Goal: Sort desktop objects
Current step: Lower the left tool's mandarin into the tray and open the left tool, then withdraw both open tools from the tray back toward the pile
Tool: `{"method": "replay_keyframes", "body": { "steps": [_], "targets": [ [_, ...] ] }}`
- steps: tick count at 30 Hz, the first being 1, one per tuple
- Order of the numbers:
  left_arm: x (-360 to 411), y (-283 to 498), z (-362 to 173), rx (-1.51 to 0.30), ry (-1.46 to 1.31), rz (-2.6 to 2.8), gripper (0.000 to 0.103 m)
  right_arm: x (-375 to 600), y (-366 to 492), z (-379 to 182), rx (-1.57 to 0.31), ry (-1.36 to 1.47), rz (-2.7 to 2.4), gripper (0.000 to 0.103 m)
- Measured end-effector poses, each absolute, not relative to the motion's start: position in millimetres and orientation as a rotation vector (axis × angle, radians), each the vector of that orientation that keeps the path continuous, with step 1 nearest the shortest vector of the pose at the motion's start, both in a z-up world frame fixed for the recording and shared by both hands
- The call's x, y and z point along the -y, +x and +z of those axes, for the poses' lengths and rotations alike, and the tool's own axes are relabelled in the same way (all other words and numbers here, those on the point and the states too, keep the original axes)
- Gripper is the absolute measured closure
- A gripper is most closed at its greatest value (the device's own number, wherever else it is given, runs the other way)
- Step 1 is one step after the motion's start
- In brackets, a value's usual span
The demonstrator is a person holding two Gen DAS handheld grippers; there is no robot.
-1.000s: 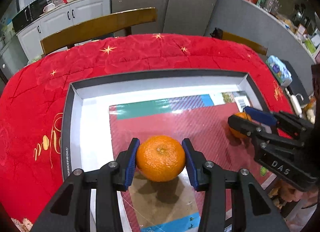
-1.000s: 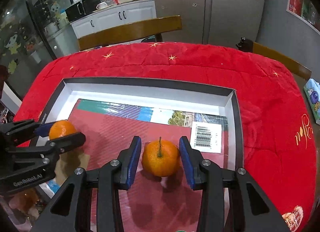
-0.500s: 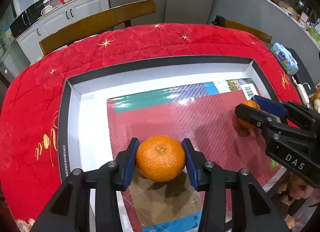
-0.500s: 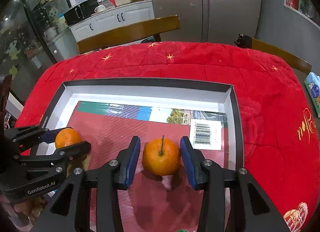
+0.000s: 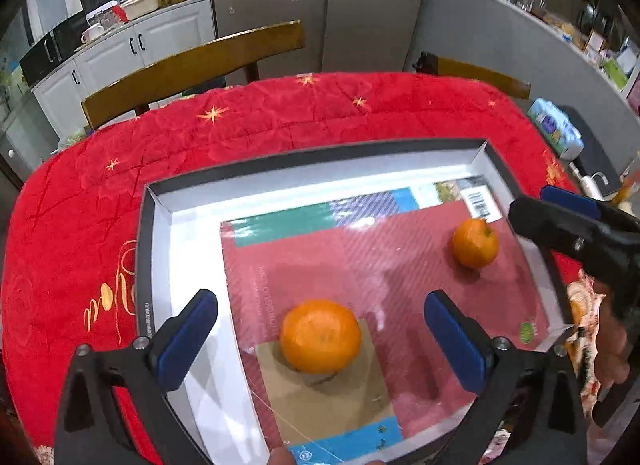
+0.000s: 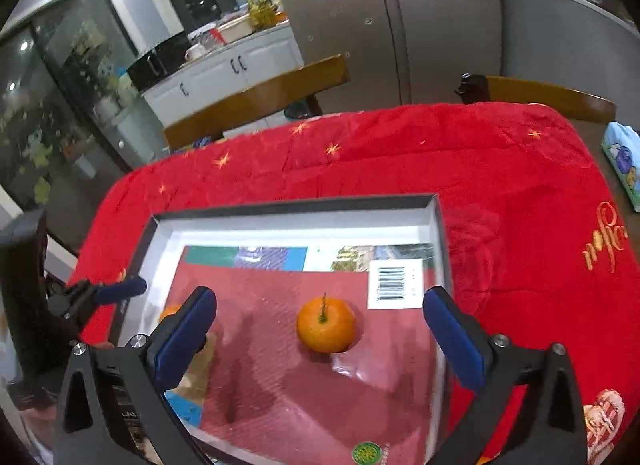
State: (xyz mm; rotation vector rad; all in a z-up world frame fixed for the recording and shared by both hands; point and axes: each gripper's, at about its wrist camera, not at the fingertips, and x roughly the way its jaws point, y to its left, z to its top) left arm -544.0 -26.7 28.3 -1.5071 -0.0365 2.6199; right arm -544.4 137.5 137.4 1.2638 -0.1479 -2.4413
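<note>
Between the spread pads of each gripper sits one orange in the tray, the big orange [image 5: 320, 336] near its front edge under the left gripper [image 5: 320, 335], the stemmed orange [image 6: 326, 323] (stalk up) toward its right wall under the right gripper [image 6: 320, 339], both jaws having just opened wide, touching nothing.

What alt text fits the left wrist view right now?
The left gripper is open, its fingers clear of the large orange lying in the tray. A smaller orange sits farther right.
</note>
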Motion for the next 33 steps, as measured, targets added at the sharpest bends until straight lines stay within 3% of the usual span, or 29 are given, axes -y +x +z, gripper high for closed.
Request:
{"method": "replay_keyframes", "body": {
  "steps": [10,33],
  "targets": [
    [32.6,-531.4,56.4,0.028,-1.419,2.656,0.000,-160.5,-520.8,169.9,0.143,1.176,-2.522,0.000],
    [56.7,-377.3,176.7,0.037,-1.032,2.861,0.000,-172.2,-390.2,256.8,0.018,0.836,-2.652,0.000]
  ]
}}
